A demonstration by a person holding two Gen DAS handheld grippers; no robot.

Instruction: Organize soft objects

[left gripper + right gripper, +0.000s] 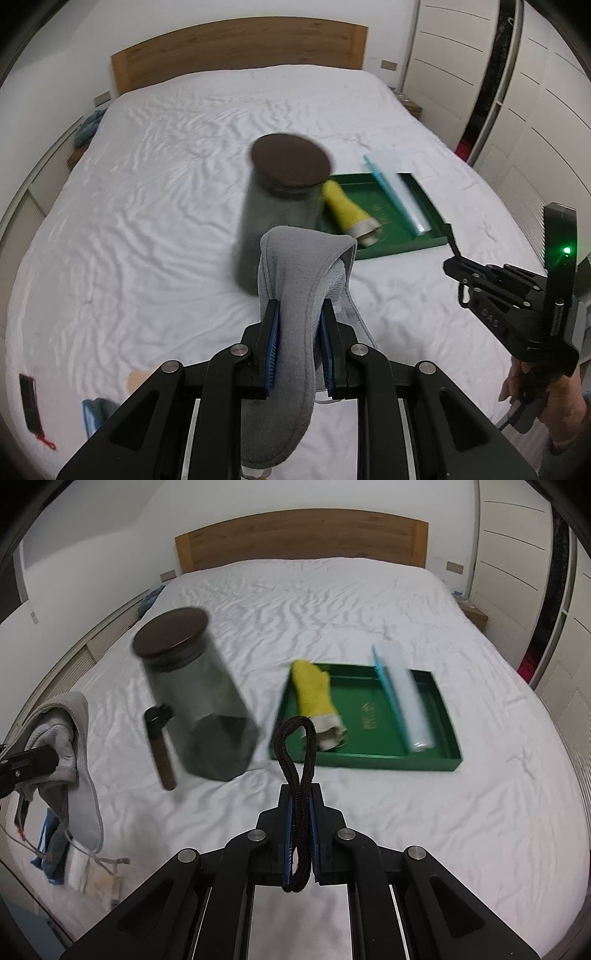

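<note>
My left gripper (300, 310) is shut on a grey padded cloth (295, 266), which folds over above the pads and hangs down below them. In the right wrist view the same cloth (74, 731) droops from the left gripper (37, 762) at the left edge. My right gripper (300, 794) is shut on a black braided loop (295, 746) that stands up above the fingers. It also shows at the right of the left wrist view as the right gripper (453, 243), held by a hand. Both are above a white bed (147, 221).
A green tray (369, 762) on the bed holds a yellow glove (314, 694) and a blue-edged clear roll (402, 698). A glass jar (195, 694) with a brown lid and a dark stick (159, 738) lie left of the tray. Wooden headboard (303, 539) behind, wardrobe (517, 110) on the right.
</note>
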